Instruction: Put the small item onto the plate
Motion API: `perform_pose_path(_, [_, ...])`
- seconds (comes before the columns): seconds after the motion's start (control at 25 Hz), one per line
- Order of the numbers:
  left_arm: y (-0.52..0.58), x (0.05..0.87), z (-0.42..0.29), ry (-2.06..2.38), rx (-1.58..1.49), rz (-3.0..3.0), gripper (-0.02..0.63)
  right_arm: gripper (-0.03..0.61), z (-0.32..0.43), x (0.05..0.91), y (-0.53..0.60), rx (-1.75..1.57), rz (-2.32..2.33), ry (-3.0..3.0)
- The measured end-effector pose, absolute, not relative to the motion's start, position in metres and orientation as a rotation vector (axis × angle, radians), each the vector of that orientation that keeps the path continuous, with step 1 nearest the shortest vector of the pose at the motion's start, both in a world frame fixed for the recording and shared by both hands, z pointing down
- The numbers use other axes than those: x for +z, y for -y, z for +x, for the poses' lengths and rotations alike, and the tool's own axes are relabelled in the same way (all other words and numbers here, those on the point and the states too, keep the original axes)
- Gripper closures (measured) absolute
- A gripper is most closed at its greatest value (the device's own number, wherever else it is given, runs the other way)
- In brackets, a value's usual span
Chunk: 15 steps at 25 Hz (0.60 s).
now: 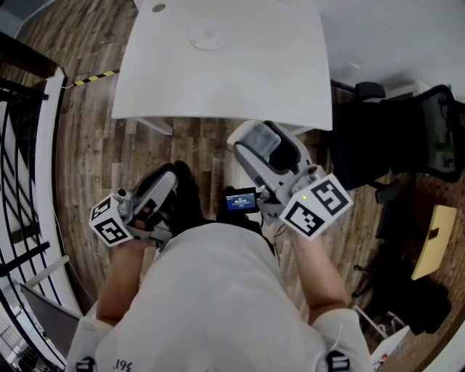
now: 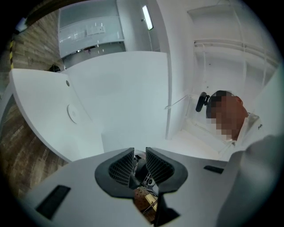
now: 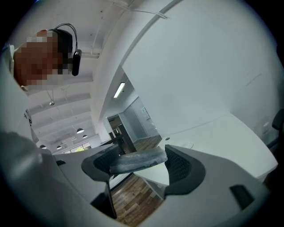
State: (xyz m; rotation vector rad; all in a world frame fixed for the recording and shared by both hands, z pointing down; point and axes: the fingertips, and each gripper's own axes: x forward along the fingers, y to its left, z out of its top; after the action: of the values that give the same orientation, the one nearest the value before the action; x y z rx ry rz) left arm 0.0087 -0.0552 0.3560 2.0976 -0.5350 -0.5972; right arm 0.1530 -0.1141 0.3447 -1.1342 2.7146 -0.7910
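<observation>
Right gripper view: your right gripper [image 3: 141, 160] jaws clamp the item [image 3: 133, 162] for carrying to the plate [image 1: 209, 36] near the tabletop [image 1: 290, 80] far edge. Your left gripper [image 2: 140, 156] jaws are closed and empty.

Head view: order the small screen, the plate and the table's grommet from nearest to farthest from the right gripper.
1. small screen, close by the right gripper, at the person's chest.
2. plate, ahead, slightly left.
3. grommet, farther left, beyond the plate.

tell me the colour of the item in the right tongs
Grey item, best seen in the right gripper view.
</observation>
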Motion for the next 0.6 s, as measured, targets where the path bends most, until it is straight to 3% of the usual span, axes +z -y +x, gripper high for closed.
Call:
perform_pose_path(0.44, [0.162, 0.337, -0.075, 0.423, -0.417, 2.265, 0.545, 0.262, 0.073, 0.338, 0.204, -0.762, -1.297, -2.676])
perform_pose_path(0.6, [0.179, 0.339, -0.094, 0.374, -0.379, 2.283, 0.495, 0.262, 0.054, 0.34, 0.223, -0.751, -1.36, -2.652])
